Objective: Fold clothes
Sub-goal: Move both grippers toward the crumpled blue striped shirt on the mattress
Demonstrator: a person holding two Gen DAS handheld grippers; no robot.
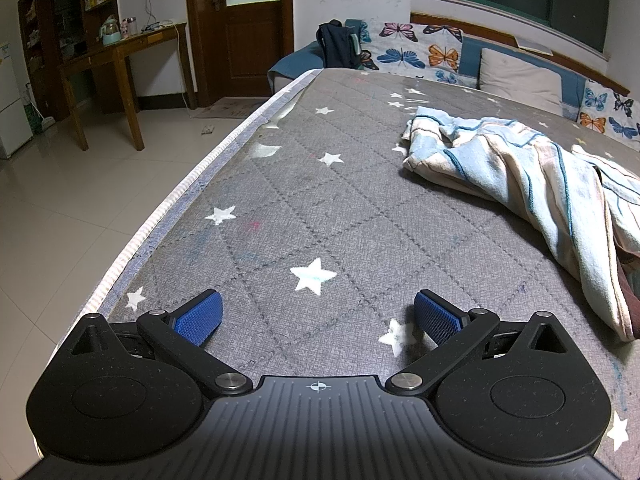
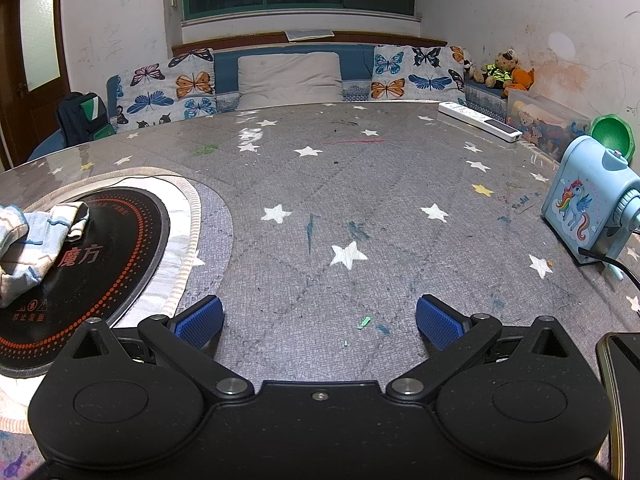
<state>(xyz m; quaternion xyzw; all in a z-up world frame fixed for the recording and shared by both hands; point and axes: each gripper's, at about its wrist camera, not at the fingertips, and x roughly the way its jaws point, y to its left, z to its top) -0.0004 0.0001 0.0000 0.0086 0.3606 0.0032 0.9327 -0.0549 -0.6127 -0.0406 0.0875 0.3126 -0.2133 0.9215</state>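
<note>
On the grey star-printed table cover [image 1: 320, 184] I have both tools hovering with nothing between their pads: the left gripper [image 1: 316, 314] stands wide apart, and so does the right gripper [image 2: 320, 320]. The crumpled striped garment [image 1: 520, 184] lies heaped to the right of my left tool, one end draped over the black induction plate [image 2: 100, 264] set in the table. As I judge it, the step is reaching in for a first hold. I would aim my 2 tools at 2 separate edges, pinch 1 layer only, then lift and spread it flat clear of the plate before any fold.
</note>
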